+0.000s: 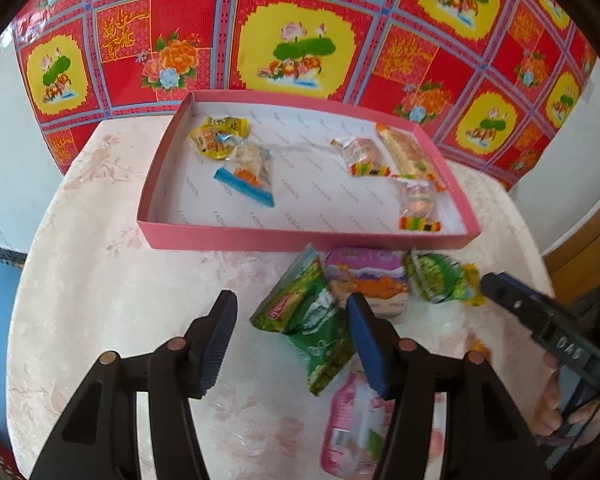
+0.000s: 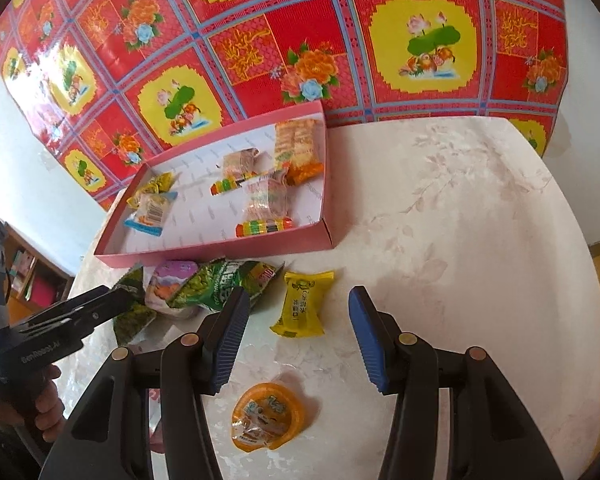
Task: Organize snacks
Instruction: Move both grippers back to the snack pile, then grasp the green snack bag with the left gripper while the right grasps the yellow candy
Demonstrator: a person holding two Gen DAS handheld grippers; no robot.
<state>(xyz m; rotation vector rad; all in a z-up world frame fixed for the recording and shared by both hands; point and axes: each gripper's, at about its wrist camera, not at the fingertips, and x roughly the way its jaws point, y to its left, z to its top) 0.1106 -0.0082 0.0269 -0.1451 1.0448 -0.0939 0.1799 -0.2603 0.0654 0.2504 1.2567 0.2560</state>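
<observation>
A shallow pink box (image 1: pixel 300 236) with a white printed lining stands on the pale floral counter (image 1: pixel 100 280), its far side against a red, yellow and blue patterned cloth (image 1: pixel 300 40).

Contents of the box: at its left end, a yellow packet (image 1: pixel 220 136) and, touching it, a clear packet with a blue strip (image 1: pixel 248 172). At its right end, a long orange-banded biscuit pack (image 1: pixel 408 148) lies along the wall, with two clear packets with rainbow strips (image 1: pixel 364 156) (image 1: pixel 418 204) just beside it. The middle of the box floor is bare.

Outside the box, just in front of its near wall, lie a green bag (image 1: pixel 312 316), a purple-and-orange pack (image 1: pixel 368 280) and a green-and-yellow packet (image 1: pixel 440 280), crowded together. A pink pouch (image 1: pixel 352 424) lies further from the box, partly hidden by the left claw's finger.

The left claw (image 1: pixel 292 320) stands half open over the green bag, pads not pressing it. The right claw (image 2: pixel 296 328) stands half open, holding nothing; a yellow wrapped snack (image 2: pixel 300 304) lies between its fingertips on the counter, and an orange jelly cup (image 2: pixel 268 416) lies further from the box.
</observation>
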